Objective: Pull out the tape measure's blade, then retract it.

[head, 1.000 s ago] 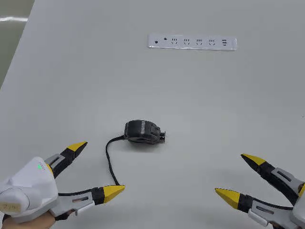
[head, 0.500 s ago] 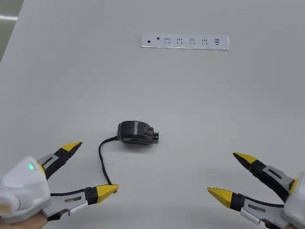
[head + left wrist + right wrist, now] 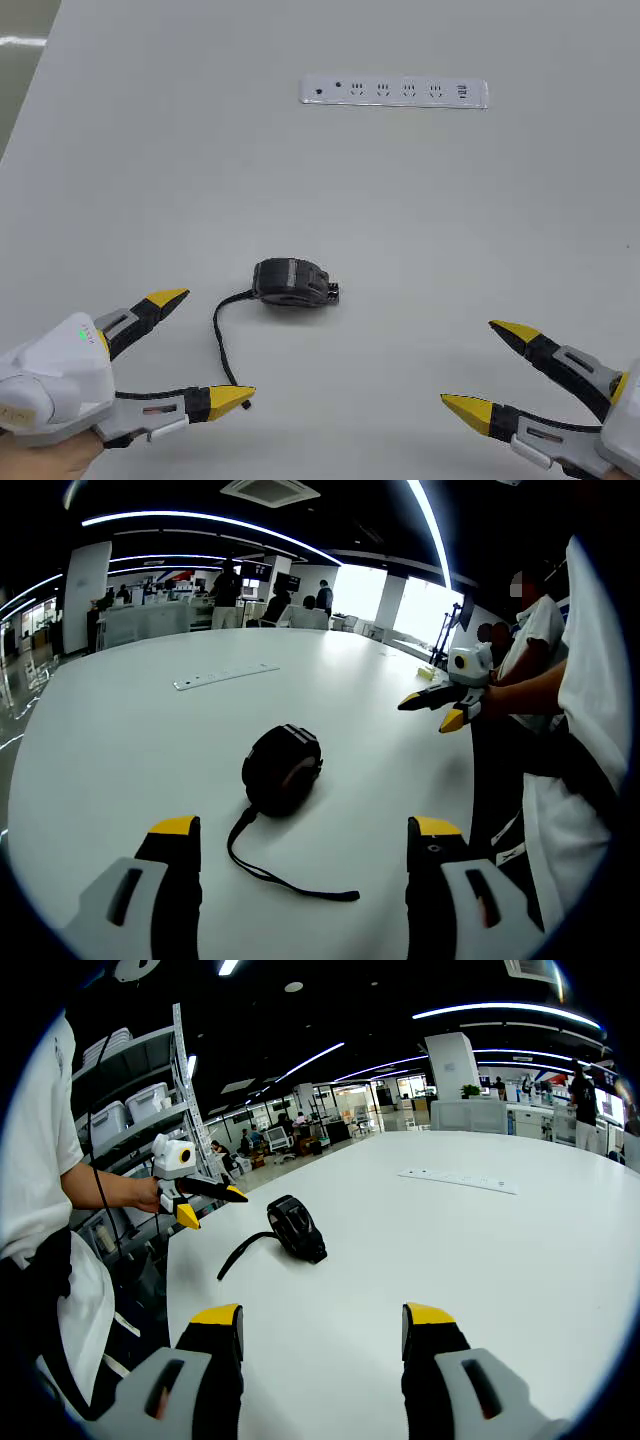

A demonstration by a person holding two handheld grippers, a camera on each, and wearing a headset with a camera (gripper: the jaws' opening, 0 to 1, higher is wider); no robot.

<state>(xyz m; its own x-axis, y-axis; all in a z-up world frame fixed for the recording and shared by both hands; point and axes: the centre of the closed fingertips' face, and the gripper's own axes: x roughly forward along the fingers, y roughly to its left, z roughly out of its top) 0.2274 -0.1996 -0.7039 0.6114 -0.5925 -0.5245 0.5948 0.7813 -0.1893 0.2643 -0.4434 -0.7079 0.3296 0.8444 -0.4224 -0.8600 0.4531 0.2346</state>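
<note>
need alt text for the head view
Black tape measure, blade not pulled out, lies on a white table, its strap curling toward the left gripper. The left gripper and right gripper are both open at the bottom of the frame, clear of the case; a white power strip lies farther back.

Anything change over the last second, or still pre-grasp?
Nothing visibly changed; the slight shift is the headset camera. The tape measure sits untouched on the table, blade in. The left hand-held gripper and right hand-held gripper stay open, short of it.
</note>
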